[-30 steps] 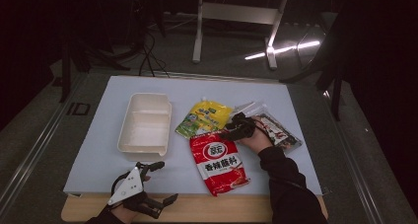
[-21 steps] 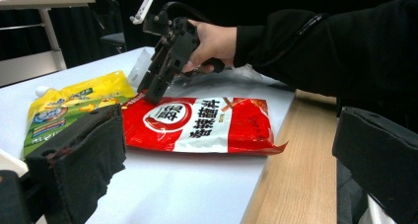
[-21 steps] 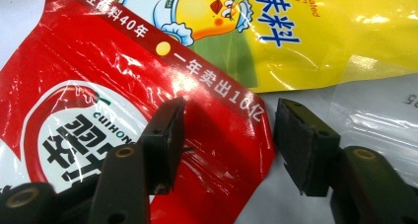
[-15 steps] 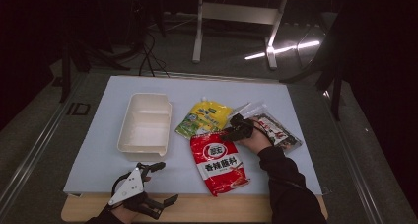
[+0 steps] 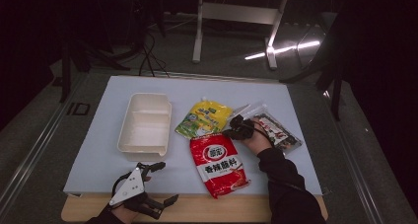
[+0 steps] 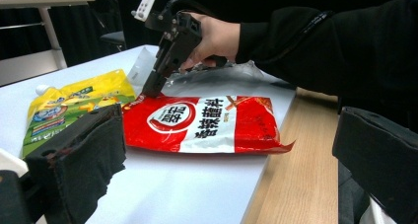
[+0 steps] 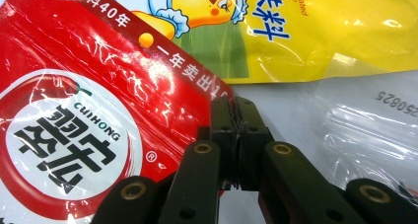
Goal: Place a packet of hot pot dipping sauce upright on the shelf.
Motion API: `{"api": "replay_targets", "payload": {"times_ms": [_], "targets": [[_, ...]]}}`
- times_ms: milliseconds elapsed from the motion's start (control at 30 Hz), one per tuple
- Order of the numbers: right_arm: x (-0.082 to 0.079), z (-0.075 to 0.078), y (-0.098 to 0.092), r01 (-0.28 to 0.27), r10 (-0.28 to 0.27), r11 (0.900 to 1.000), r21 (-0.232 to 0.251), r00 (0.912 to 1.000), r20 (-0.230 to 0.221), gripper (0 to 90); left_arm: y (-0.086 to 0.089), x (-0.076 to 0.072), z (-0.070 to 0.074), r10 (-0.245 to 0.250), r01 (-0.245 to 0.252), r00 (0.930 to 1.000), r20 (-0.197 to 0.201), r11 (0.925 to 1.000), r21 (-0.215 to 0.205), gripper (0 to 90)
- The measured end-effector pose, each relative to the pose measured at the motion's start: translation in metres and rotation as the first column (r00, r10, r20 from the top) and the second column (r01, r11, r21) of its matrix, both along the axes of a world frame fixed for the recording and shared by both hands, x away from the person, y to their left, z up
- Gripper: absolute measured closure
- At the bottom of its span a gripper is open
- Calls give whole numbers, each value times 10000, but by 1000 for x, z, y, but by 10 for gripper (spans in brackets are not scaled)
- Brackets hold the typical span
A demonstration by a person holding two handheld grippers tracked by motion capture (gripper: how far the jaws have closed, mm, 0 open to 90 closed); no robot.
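Table (image 5: 296, 105): one pale blue-white sheet on a wooden board; the wood edge shows along the bottom of the high view.
Tray (image 5: 144, 122): one white rectangular tray of thin plastic, rounded corners, left of centre in the high view.
Red pouch (image 5: 219, 165): one glossy red foil packet with a white round logo, flat, at lower centre of the high view.
Yellow pouch (image 5: 204, 118): one shiny yellow and green spout pouch, just above the red pouch; their corners nearly meet.
Clear bag (image 5: 276, 130): one crinkled transparent bag with dark contents, right of centre, partly under the right hand.
Right gripper (image 5: 230, 133): jaws have just been closing and are now pressed together on the top right corner of the red pouch; the edge is pinched between them in the right gripper view.
Left gripper (image 5: 160, 182): jaws spread wide, nothing between them, at the lower left of the high view, well apart from the pouches.
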State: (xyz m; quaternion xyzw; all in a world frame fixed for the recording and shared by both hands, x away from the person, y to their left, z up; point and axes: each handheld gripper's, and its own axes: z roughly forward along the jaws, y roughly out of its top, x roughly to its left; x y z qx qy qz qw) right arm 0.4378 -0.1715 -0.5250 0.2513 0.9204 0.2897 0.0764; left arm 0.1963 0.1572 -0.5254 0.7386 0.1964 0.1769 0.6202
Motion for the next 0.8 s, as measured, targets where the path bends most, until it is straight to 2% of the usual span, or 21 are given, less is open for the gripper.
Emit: {"api": "replay_targets", "payload": {"times_ms": [133, 333, 533, 667, 800], "targets": [[-4, 11, -4, 42, -47, 9996, 283, 9999, 150, 889, 0, 0, 0, -4, 4, 10000, -5, 10000, -2, 7], [-13, 33, -8, -161, 123, 9981, 595, 9979, 632, 889, -1, 0, 0, -7, 7, 10000, -57, 10000, 37, 7], [-21, 47, -11, -345, 260, 9955, 885, 9951, 954, 891, -1, 1, -1, 6, -6, 10000, -88, 10000, 38, 7], [-29, 55, -12, -477, 361, 9943, 955, 9922, 1192, 892, -2, 1, -1, 6, -5, 9999, -123, 10000, 94, 7], [-40, 67, -17, -618, 409, 9898, 1281, 9864, 1592, 892, -2, 2, -2, 114, -112, 9998, -162, 9998, 159, 7]]}}
